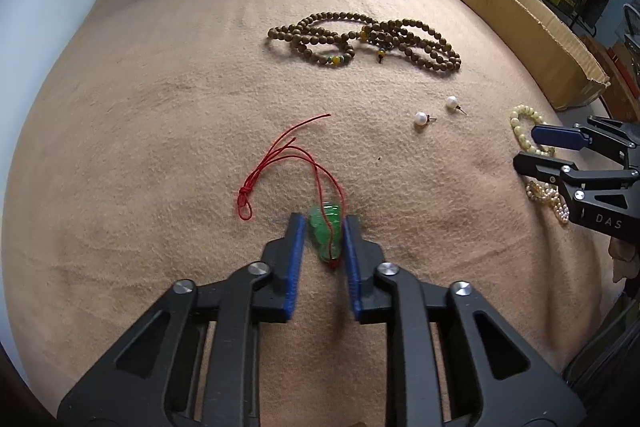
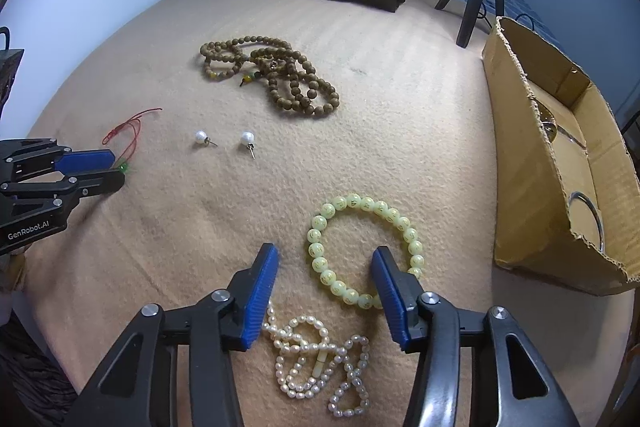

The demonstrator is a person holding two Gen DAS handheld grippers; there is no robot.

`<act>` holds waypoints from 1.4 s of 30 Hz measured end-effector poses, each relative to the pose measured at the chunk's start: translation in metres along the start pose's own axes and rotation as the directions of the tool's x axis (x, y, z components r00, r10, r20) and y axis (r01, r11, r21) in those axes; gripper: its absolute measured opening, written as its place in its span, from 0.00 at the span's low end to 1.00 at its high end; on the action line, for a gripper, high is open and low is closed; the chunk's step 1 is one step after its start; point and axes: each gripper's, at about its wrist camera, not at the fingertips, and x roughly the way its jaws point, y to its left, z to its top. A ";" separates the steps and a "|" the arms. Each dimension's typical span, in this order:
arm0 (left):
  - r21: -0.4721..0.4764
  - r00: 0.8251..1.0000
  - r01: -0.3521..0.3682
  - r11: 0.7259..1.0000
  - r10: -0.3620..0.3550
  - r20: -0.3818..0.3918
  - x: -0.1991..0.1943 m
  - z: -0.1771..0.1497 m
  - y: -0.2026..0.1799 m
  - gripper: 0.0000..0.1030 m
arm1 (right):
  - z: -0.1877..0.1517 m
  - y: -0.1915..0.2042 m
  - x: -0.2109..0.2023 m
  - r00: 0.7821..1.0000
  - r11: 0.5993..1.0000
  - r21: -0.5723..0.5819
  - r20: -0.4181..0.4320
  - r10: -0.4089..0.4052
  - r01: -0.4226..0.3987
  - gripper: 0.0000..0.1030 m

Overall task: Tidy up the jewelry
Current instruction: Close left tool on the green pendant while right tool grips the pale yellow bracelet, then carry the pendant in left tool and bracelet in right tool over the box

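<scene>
Down on the tan blanket (image 1: 160, 107), the left tongs (image 1: 323, 223) straddle the green pendant (image 1: 326, 235), blue pads just beside it on either side, its red cord (image 1: 280, 155) trailing ahead. Whether they actually pinch it, I cannot tell. The right tongs (image 2: 325, 255) stand spread over the pale green bead bracelet (image 2: 320, 259), with the pearl strand (image 2: 316, 363) below and the cardboard box (image 2: 532, 163) nearby.
</scene>
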 end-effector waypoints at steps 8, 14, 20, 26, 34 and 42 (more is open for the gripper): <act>-0.017 1.000 0.008 1.000 -0.007 0.003 0.000 0.001 0.002 0.14 | 0.002 0.000 0.001 0.999 0.999 0.004 0.000 0.032 -0.032 0.20; -0.037 1.000 0.006 0.999 -0.006 0.017 -0.006 0.004 0.005 0.14 | 0.004 0.000 -0.001 0.999 0.999 0.008 0.001 0.034 -0.034 0.08; -0.056 0.998 0.017 0.998 -0.014 0.053 -0.019 0.010 0.007 0.14 | 0.008 -0.003 -0.009 0.999 0.999 0.024 0.028 0.043 -0.043 0.05; -0.075 0.996 0.026 0.997 -0.020 0.083 -0.031 0.015 0.010 0.14 | 0.012 -0.014 -0.026 0.996 0.996 0.069 0.078 0.053 -0.058 0.05; -0.098 0.991 0.050 0.994 -0.037 0.132 -0.048 0.023 0.013 0.14 | 0.017 -0.025 -0.049 0.987 0.989 0.123 0.145 0.063 -0.081 0.05; -0.089 0.982 0.074 0.993 -0.057 0.180 -0.066 0.033 0.006 0.14 | 0.024 -0.030 -0.072 0.974 0.984 0.145 0.214 0.075 -0.108 0.05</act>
